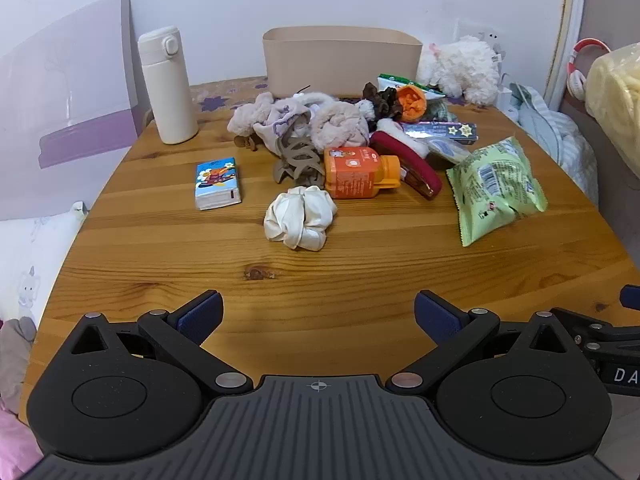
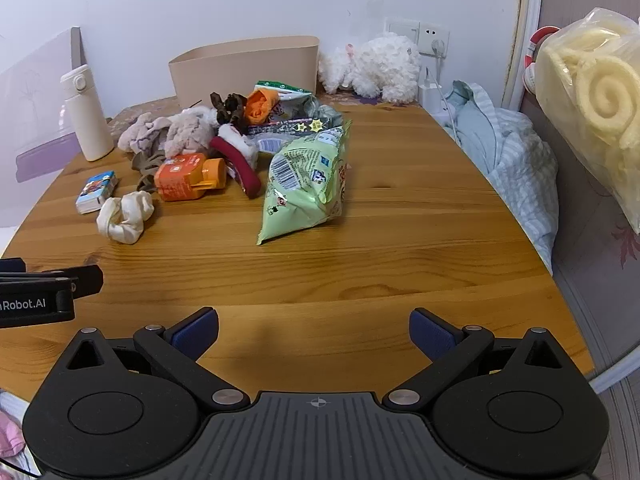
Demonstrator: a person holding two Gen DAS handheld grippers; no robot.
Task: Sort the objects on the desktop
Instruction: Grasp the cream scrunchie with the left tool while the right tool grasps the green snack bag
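Wooden table beneath both tongs; left gripper, right gripper spread wide, empty; clutter pile well ahead.

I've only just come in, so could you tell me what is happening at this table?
Sorting has not started. Both the left gripper and the right gripper hover open and empty over the near side of the wooden table. The clutter, including a white scrunchie, orange bottle and green snack bag, lies before the beige bin.

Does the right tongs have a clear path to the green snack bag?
Probably yes: the right tongs are open, and only bare table lies before the green snack bag.
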